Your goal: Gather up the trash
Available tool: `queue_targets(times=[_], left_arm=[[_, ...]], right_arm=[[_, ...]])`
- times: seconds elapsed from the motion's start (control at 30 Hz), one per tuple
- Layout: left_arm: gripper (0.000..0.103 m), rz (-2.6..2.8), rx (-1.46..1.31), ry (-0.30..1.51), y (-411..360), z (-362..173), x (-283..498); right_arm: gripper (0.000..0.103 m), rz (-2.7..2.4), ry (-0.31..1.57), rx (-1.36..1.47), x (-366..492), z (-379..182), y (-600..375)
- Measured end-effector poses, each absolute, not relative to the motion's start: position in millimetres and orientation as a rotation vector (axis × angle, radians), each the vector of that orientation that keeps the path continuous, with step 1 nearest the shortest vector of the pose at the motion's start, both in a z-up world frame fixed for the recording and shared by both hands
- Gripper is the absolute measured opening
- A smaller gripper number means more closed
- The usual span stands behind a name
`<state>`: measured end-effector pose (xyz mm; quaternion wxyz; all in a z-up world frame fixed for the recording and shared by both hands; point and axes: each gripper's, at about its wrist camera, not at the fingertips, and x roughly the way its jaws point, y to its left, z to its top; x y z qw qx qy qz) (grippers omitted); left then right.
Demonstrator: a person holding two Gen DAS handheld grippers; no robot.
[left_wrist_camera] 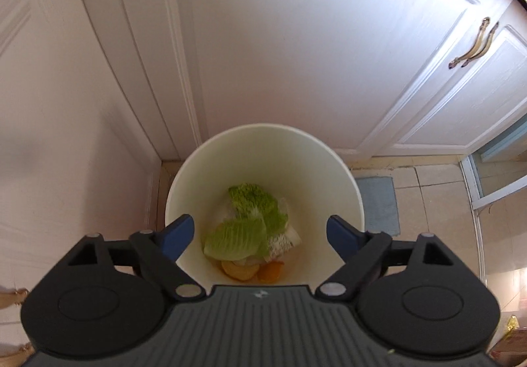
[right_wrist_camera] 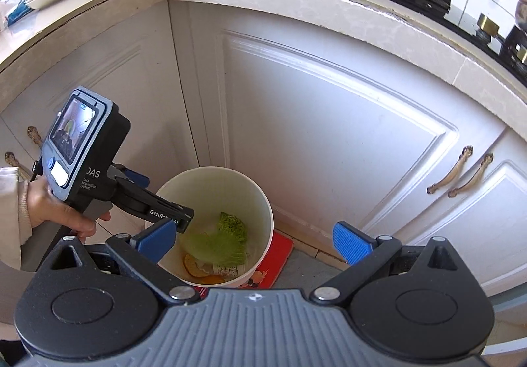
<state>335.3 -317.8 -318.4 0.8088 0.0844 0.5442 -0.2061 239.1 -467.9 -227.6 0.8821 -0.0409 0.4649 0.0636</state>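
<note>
Trash bin [left_wrist_camera: 342, 189] holding two lettuce leaves [left_wrist_camera: 237, 240], both tongs empty

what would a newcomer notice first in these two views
The white trash bin on the floor in the cabinet corner, with green lettuce leaves and orange peel at its bottom. Both tools hang open and empty: the left tool directly above the bin, the right tool beside it.
</note>
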Motion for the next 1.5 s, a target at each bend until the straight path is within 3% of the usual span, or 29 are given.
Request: queue_targets(times=[0.4, 0.77, 0.93, 1.5], left_arm=[[0.093, -0.421, 0.328, 0.990, -324.1, -252.2, 308.2], [0.098, -0.331, 0.263, 1.019, -282.0, -160.9, 274.4], [0.099, -0.242, 0.277, 1.102, -270.7, -140.5, 269.6], [0.100, -0.174, 0.244, 1.115, -244.1, -110.1, 257.7]], right_arm=[[0.103, 0.011, 1.030, 0.016, 244.6, -226.6, -467.9], [0.103, -0.084, 1.111, 0.121, 232.3, -198.2, -442.6], [0.103, -0.085, 1.111, 0.144, 227.6, -181.4, -431.0], [0.103, -0.056, 1.091, 0.115, 222.2, -156.1, -405.8]])
